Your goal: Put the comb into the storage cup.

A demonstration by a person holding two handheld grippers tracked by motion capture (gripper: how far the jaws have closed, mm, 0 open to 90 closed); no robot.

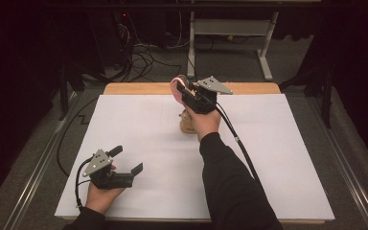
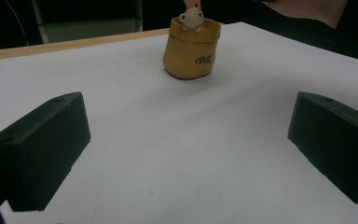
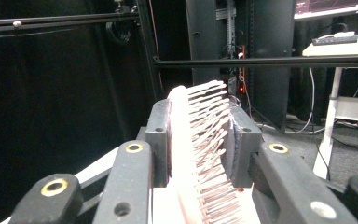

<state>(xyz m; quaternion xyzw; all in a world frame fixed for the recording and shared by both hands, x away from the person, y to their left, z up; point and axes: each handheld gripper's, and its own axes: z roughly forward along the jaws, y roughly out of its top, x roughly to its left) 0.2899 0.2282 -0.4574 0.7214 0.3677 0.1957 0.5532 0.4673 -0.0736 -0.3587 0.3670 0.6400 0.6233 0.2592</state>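
Note:
My right gripper (image 1: pixel 184 86) is raised over the far middle of the table, jaws pointing up and away, shut on a pink hairbrush (image 1: pixel 175 88). In the right gripper view the brush (image 3: pixel 186 154) stands between the two pads, its back against the left one and its bristles against the right one. Below that hand a tan pot (image 1: pixel 188 125) stands on the white sheet; a small pale figure (image 2: pixel 192 19) peeks over the rim of the pot (image 2: pixel 191 49). My left gripper (image 1: pixel 128 159) rests near the front left, open with nothing between its jaws (image 2: pixel 186 149).
A white sheet (image 1: pixel 268 158) covers the wooden table (image 1: pixel 139 88). Beyond the far edge are floor cables (image 1: pixel 143 60), a white desk frame (image 1: pixel 266 52) and dark metal bars (image 3: pixel 261 60). The right arm's black sleeve (image 1: pixel 225 182) and trailing cable (image 1: pixel 242 143) cross the sheet.

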